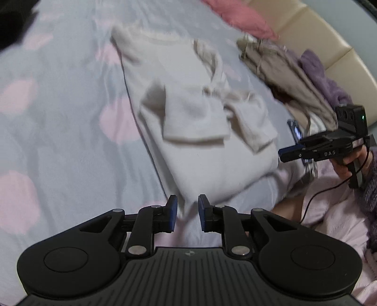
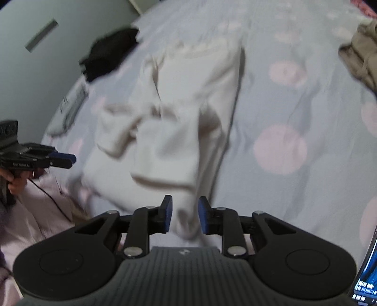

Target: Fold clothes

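Note:
A cream long-sleeved top [image 1: 188,113] lies on the bed with both sleeves folded in over its body; it also shows in the right wrist view [image 2: 179,122]. My left gripper [image 1: 187,214] is open at the top's near hem corner, with cloth between the fingers but not clamped. It also shows from the side in the right wrist view [image 2: 70,159]. My right gripper [image 2: 185,215] is open at the other hem corner, cloth lying between its fingers. It also shows side-on in the left wrist view [image 1: 282,153].
The bed has a grey sheet with pink blobs [image 1: 59,117]. A beige and purple clothes pile [image 1: 294,70] lies to the right, beside a pink pillow [image 1: 240,16]. A black garment [image 2: 108,51] lies at the bed's far left edge. A phone screen [image 2: 367,277] sits at the lower right.

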A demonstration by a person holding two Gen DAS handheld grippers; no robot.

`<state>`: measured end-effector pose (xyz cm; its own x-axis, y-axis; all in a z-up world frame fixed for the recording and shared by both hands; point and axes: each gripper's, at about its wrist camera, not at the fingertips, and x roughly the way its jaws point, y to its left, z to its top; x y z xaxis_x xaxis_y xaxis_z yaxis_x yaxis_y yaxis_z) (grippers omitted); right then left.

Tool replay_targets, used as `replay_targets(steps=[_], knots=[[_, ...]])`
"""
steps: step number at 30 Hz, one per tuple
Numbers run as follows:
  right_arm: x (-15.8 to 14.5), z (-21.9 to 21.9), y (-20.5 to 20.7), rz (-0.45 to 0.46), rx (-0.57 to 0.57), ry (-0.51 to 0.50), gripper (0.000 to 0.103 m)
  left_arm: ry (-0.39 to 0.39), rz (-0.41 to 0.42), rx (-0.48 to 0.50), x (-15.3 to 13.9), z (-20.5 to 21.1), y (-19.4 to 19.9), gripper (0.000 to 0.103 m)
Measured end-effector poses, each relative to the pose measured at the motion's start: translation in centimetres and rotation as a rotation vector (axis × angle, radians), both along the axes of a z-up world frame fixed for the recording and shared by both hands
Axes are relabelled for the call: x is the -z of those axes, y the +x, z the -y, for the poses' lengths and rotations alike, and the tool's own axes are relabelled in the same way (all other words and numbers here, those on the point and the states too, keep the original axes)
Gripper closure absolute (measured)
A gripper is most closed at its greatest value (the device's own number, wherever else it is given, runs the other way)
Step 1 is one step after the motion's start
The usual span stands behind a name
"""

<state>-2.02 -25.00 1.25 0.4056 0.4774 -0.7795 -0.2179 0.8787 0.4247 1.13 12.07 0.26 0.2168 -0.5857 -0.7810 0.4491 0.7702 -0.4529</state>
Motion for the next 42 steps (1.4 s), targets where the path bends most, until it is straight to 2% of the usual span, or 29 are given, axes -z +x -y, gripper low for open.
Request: replay_targets(steps=[3,8,12,16,20,33,42], knots=[[-1.6,-0.7,0.4,0.080,-0.002,0.026,0.077,-0.033,0.077,-0.003,-1.4,0.5,0.3,0.087],[-2.8,-3.6,1.7,0.163,-0.038,0.015,0.077,-0.013,0.148,0.048,-1.9,3.5,1.2,0.087],[-1.4,-5.8,2.7,0.132,-0.086,-0.053,0.077,0.003,0.205,0.089,-2.3,5.9,2.0,0.087],[0.4,-7.3,3.3,0.087,-0.127,-0.129,0.076,0.064,0.170,0.140,-0.8,8.0,2.6,0.087],[1.4,-7.4,4.7,0.108,-0.074,-0.163,0.077,0.104,0.151,0.159,0.3,8.9,3.0,0.087],[2.5,-7.3,10.0,0.140,0.056,-0.114,0.077,0.079,0.152,0.071,2.1,10.1,7.1,0.087],[3.5,-7.4,10.4,0.142,0.042,-0.120,0.078,0.066,0.086,0.025,3.7,9.9,9.2,0.088]])
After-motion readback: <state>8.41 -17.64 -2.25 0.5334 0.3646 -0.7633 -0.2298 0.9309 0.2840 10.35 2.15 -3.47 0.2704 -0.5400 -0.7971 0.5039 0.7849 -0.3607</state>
